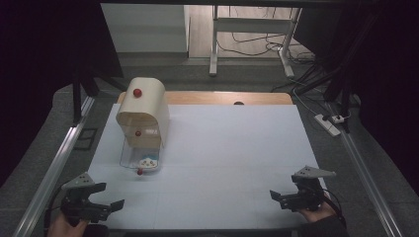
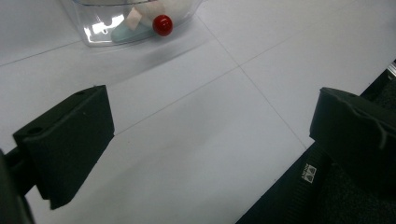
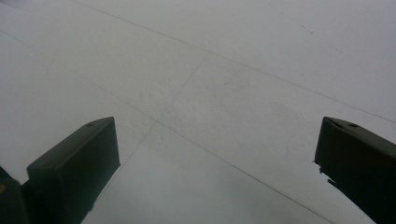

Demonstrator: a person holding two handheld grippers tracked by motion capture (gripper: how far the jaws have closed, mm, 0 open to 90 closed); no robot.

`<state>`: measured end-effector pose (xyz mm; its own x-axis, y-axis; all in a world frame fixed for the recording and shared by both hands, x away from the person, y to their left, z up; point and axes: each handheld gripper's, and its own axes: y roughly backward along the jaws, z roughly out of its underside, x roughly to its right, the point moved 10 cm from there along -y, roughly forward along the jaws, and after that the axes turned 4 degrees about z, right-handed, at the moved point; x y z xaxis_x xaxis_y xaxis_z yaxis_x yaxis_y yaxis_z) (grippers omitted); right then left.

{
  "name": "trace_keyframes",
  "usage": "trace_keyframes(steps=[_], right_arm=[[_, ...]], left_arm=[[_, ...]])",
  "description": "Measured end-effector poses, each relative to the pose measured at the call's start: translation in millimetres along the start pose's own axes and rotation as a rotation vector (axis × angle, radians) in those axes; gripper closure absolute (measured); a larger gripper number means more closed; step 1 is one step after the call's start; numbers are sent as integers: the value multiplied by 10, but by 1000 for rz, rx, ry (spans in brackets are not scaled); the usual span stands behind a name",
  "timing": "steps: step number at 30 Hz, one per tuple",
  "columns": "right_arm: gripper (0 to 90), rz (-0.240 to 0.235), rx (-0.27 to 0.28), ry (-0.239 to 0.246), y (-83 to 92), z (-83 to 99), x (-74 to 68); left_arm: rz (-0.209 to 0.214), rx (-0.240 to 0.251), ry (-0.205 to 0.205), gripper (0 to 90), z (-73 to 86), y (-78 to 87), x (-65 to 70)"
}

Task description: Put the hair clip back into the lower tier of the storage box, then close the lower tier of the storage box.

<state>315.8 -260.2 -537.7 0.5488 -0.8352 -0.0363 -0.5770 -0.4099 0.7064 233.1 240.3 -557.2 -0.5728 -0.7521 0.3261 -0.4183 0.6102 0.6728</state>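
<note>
Both tongs, left and right, rest wide and empty at bench front. Cream box with clear drawer stands far-left; careless reach could topple it.

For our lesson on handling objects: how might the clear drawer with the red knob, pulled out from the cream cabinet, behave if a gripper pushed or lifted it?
The clear drawer looks like thin hard plastic, so probably light and stiff. On the smooth white table it would likely slide easily. Its small round red knob may slip from flat jaws.
</note>
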Motion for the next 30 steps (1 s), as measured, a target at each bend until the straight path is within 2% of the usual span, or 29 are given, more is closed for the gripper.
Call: trace_keyframes(steps=[15,19,23,28,30], right_arm=[[0,-8,-5,-26,97,66,33],[0,-8,-13,-19,91,75,28],[0,-11,-18,-12,85,78,23],[0,-21,-22,-15,80,79,16],[0,-23,-22,-12,80,79,13]], left_arm=[[-11,1,1,0,-1,-2,-5],[-13,6,1,0,-6,2,-5],[-7,19,8,0,-27,1,-4],[22,46,8,0,-59,7,36],[15,45,-1,0,-67,8,43]])
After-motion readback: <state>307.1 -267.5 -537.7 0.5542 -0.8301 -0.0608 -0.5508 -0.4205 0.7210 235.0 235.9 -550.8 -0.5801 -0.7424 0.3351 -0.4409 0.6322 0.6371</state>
